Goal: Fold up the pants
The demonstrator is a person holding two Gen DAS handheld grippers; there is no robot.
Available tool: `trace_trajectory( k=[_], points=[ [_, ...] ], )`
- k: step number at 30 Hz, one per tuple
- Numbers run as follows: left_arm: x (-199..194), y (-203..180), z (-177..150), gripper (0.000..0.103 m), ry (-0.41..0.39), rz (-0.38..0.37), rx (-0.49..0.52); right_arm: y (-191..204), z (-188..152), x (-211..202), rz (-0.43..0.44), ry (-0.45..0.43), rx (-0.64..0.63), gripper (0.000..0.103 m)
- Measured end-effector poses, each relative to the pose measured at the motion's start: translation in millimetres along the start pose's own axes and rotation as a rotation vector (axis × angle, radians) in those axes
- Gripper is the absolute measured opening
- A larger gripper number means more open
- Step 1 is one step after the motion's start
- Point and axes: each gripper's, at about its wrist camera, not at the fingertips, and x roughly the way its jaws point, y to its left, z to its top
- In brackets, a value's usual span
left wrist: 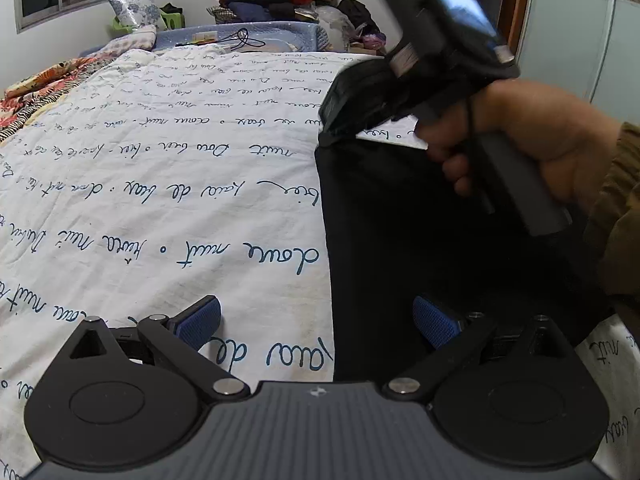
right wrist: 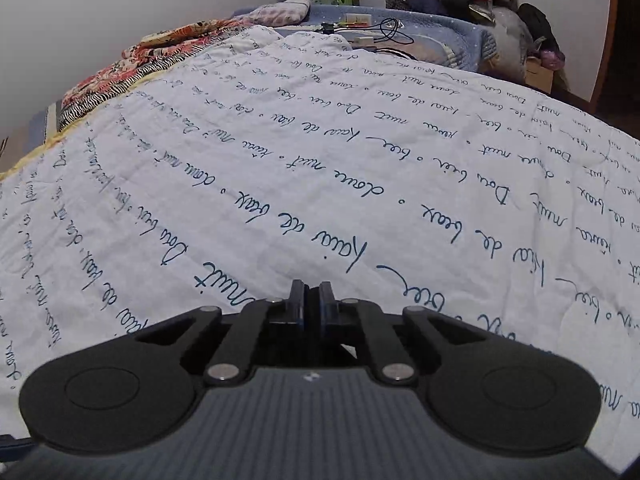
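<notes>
Left claw (left wrist: pixel 316 322): mine, jaws spread, one blue pad over the white quilt (left wrist: pixel 160 200), the other over the black pants (left wrist: pixel 400 240), which lie flat ahead. Right claw (right wrist: pixel 314 300): pads pressed together, nothing visible between them; in the left view it hangs above the pants' far edge, gripped by my hand (left wrist: pixel 532 140).

Bed covered by a white quilt (left wrist: pixel 168 184) printed with rows of blue cursive script. Dark pants (left wrist: pixel 400 240) lie flat on the quilt near the bed's right edge, their straight left border running toward the far end. Along the left edge lies a red floral blanket (right wrist: pixel 120 80). At the far end, a blue padded mat (right wrist: pixel 440 28) carries a coiled black cable (right wrist: pixel 394 32).
</notes>
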Motion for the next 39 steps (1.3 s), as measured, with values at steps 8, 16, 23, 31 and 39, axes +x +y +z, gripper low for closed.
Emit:
trace_trajectory(
  k=[8,16,23,31,39],
  points=[
    [-0.2,-1.0,0.5,0.103,0.001,0.005,0.010,-0.9,-6.9,-15.8,-0.086,-0.051,0.007,0.026],
    [-1.1,-3.1,0.4,0.103,0.004,0.017,-0.007,17.9,-31.3,-36.8,-0.076,0.029,-0.125,0.026],
    [-5.1,-8.1,2.0,0.103,-0.001,0.030,0.017,14.1,-39.9,-67.3,-0.133,-0.069,-0.079,0.031],
    [-9.5,-14.5,0.9,0.103,-0.002,0.028,0.036,11.4,-93.0,-160.1,-0.113,-0.162,-0.110,0.044],
    [-14.7,-19.2,1.4,0.103,-0.007,0.027,0.034,-2.6,-168.6,-188.6,-0.187,-0.130,-0.056,0.054]
  ],
)
